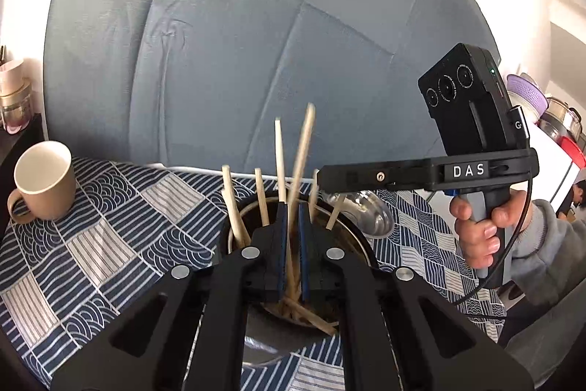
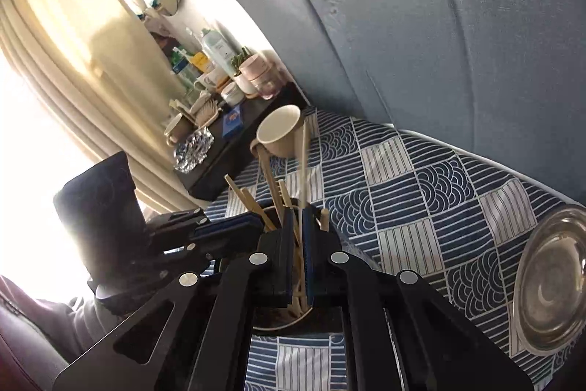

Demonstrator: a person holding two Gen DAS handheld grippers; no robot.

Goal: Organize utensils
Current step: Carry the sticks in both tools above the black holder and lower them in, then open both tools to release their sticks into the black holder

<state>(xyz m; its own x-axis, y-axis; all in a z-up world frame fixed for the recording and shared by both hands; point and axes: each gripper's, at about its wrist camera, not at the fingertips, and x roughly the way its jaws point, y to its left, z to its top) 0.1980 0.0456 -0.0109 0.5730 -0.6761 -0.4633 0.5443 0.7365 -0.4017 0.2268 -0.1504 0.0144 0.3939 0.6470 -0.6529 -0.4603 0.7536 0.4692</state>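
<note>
Daylight is admitted from the window behind the curtain point(image 2: 55, 35); the lower left of the right wrist view is blown out to white, and the left claw's body is silhouetted against it. The blue headboard point(image 1: 256, 43) is lit evenly and softly. Strong fisheye bending and dark vignetting are seen at all edges. One chopstick point(image 1: 302, 149) is smeared by motion blur. Glare is caught on the steel bowl point(image 2: 549, 284).

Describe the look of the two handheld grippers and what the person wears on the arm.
Both grippers are black with silver round bolts and blue-edged pads: left gripper, right gripper. The right one carries a black three-lens camera box, a white "DAS" label, a grey handle and a black cable. The sleeve is grey.
</note>
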